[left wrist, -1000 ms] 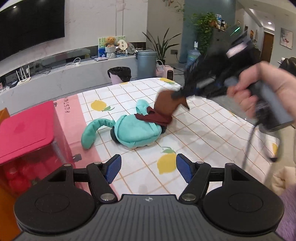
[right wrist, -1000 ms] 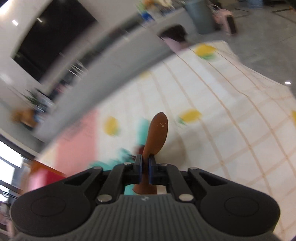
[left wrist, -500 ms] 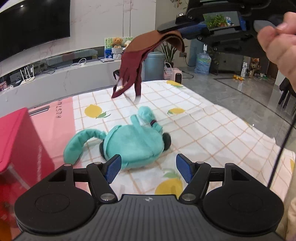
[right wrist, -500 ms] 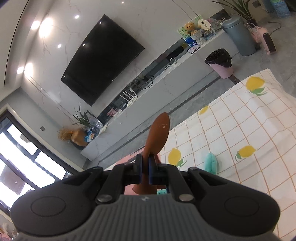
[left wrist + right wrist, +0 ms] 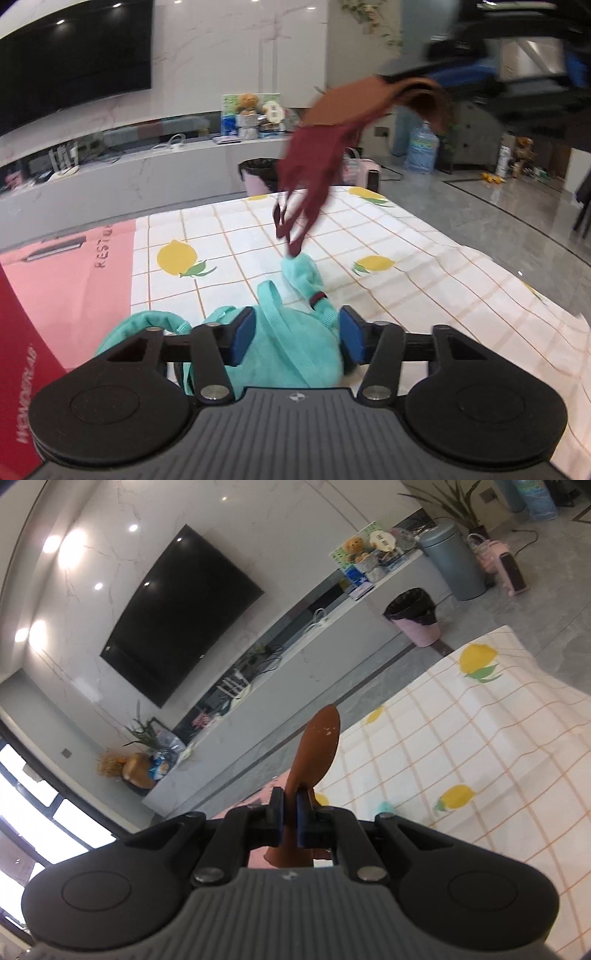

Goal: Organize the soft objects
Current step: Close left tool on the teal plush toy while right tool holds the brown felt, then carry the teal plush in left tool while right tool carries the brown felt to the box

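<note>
Two soft objects are in view. The first, a teal plush toy (image 5: pixel 280 343), lies on the lemon-print tablecloth (image 5: pixel 424 258) directly ahead of the left gripper (image 5: pixel 295 334). The toy's body sits between the two blue pads (image 5: pixel 242 334); the jaws have just been closing and now stand about half open, and both pads appear to bear against the plush, though firm pressure cannot be confirmed. One teal limb extends away from the gripper across the cloth, and a second curls out to the left, partly hidden behind the gripper body.

The second, a brown plush piece with dark red strands (image 5: pixel 332 147), hangs in the air above the table. The right gripper (image 5: pixel 290 821) is fully closed on its brown part, which projects forward past the fingertips in the right wrist view. In the left wrist view the red strands dangle down, their tips just above or touching the teal limb; blur prevents a firm reading.

Containers: one red bin (image 5: pixel 22 332), cut off at the left edge, contents not visible; one pink wastebasket (image 5: pixel 415 616) with a black liner on the floor; one grey lidded bin (image 5: pixel 452 563) beside the counter.

A pink mat (image 5: pixel 74 288) lies on the table left of the cloth.
</note>
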`<state>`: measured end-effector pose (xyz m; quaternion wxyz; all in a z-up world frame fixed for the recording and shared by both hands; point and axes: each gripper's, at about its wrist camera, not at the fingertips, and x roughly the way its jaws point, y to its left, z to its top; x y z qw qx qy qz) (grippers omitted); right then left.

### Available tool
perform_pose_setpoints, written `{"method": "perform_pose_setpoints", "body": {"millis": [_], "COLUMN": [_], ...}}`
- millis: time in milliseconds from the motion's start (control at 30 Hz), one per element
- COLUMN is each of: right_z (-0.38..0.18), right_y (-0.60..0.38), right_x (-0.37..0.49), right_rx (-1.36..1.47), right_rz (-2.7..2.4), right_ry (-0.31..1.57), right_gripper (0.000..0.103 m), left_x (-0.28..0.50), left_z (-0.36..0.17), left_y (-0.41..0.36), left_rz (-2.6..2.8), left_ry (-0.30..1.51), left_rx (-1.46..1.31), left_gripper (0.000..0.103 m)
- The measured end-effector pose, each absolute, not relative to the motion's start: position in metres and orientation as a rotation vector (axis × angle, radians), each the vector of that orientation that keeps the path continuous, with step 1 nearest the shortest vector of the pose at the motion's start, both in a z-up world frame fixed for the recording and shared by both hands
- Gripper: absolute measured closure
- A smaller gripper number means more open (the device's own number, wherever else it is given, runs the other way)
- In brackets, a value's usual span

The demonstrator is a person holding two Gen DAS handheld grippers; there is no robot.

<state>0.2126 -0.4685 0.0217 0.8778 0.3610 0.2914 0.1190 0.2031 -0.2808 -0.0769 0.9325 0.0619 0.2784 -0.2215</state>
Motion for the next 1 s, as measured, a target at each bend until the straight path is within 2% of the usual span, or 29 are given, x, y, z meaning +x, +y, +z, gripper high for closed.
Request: {"method": "perform_pose_setpoints", "body": {"millis": [33, 100, 200, 500, 1000], "right_z": [0.019, 0.015, 0.011, 0.004, 0.005], "right_y": [-0.470, -0.474, -0.479, -0.469, -0.441], "right_x": [0.213, 0.212, 0.213, 0.218, 0.222], "right_rx": [0.758, 0.772, 0.780, 0.693, 0.516], "right_rz": [0.245, 0.241, 0.221, 0.167, 0.155], "right_ry": [0.609, 0.619, 0.628, 0.713, 0.773], "right_gripper": [0.099, 0.099, 0.099, 0.099, 0.099], "left_x": [0.207, 0.215, 0.228, 0.231, 0.224], "left_z": [-0.079, -0.083, -0.088, -0.084, -0.030], "left_y": [-0.283, -0.285, -0.285, -0.272, -0.222], "left_rz": [-0.441, -0.413, -0.376, -0.407, -0.440], "left_ry": [0.568, 0.577, 0.626, 0.643, 0.675], "left_rx": [0.124, 0.104, 0.058, -0.043, -0.257], "left_gripper": [0.053, 0.074, 0.093, 0.096, 0.095]}}
